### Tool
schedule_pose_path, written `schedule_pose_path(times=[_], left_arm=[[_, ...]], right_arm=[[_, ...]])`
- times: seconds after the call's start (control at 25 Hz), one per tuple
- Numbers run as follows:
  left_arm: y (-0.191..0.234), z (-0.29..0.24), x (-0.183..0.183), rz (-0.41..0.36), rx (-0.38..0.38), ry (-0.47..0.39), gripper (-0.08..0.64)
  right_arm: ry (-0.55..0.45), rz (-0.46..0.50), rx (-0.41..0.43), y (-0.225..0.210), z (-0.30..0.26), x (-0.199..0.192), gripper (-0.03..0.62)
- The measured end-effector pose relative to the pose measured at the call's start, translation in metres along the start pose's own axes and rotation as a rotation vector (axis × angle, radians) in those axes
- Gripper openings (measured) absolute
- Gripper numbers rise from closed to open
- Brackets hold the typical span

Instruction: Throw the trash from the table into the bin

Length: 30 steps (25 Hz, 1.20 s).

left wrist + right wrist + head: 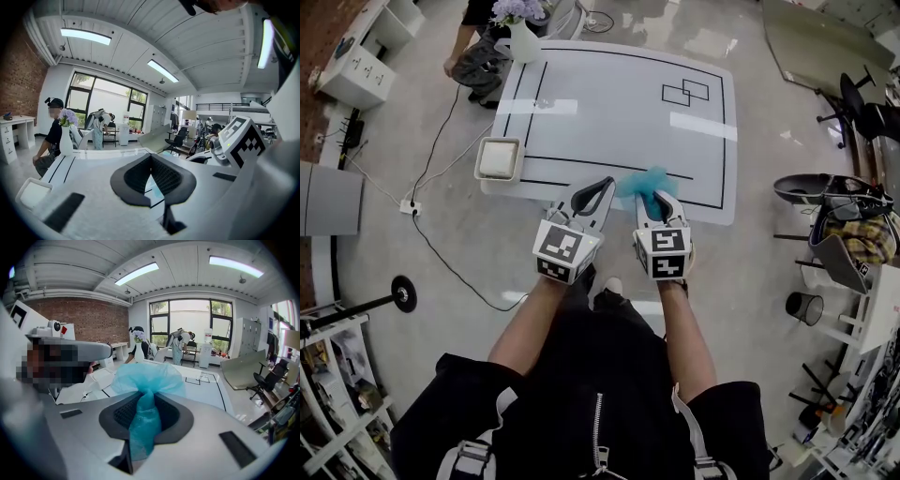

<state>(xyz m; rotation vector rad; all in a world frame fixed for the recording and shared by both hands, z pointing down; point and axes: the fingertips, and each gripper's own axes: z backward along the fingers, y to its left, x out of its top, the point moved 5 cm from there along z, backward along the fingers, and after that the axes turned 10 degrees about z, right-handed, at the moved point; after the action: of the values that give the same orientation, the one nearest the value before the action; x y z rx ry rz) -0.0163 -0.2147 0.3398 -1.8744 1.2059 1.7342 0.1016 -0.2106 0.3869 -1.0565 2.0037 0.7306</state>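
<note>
Trash: a crumpled pale-blue plastic bag [649, 184], lifted off the table [609, 112] and hanging over its near edge, in front of you.
Right gripper: your right gripper [661, 208] is clamped on the bag. In the right gripper view the twisted neck of the bag [145, 380] runs down between the dark pads, and the loose part puffs out past the tips [147, 397].
Left gripper: your left gripper [598, 192] is closed and holds nothing. In the left gripper view its tips [151, 157] meet, and only the table top [93, 157] shows through the gap behind them.
Gripper positions: the two are held side by side at the table's near edge, left just beside right.
White square container: it sits at the table's near-left corner [499, 159], to the left of your left gripper and well apart from the bag. It is also in the left gripper view, low at the left [32, 191].
Vase: a white vase of pale purple flowers [523, 37] stands upright at the table's far-left corner [66, 138].
Person: someone sits just past that corner [478, 56].
Black mesh basket: on the floor far to your right [806, 307], away from the table.
</note>
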Motion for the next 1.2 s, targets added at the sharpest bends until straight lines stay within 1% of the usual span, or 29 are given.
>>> schedule_pose_path(times=[0.24,0.44,0.68,0.88,1.0,1.2], left_arm=[[-0.047,0.009,-0.015,-0.030,-0.004,0.010,0.007],[-0.084,0.027,-0.032,-0.060,-0.011,0.030,0.007],[-0.120,0.037,-0.049,-0.063,-0.024,0.037,0.008],[-0.137,0.039,-0.064,-0.062,-0.056,0.045,0.008],[-0.142,0.039,-0.076,-0.062,-0.075,0.056,0.008],[-0.151,0.041,-0.098,-0.079,-0.129,0.082,0.007]], right_arm=[[-0.027,-0.019,-0.010,-0.008,0.043,-0.026,0.063],[-0.040,-0.032,-0.023,-0.005,0.080,-0.053,0.063],[-0.034,-0.044,-0.041,-0.006,0.116,-0.087,0.063],[-0.016,-0.060,-0.068,-0.007,0.133,-0.111,0.063],[-0.003,-0.089,-0.089,-0.005,0.141,-0.130,0.063],[0.025,-0.129,-0.134,0.001,0.154,-0.163,0.063]])
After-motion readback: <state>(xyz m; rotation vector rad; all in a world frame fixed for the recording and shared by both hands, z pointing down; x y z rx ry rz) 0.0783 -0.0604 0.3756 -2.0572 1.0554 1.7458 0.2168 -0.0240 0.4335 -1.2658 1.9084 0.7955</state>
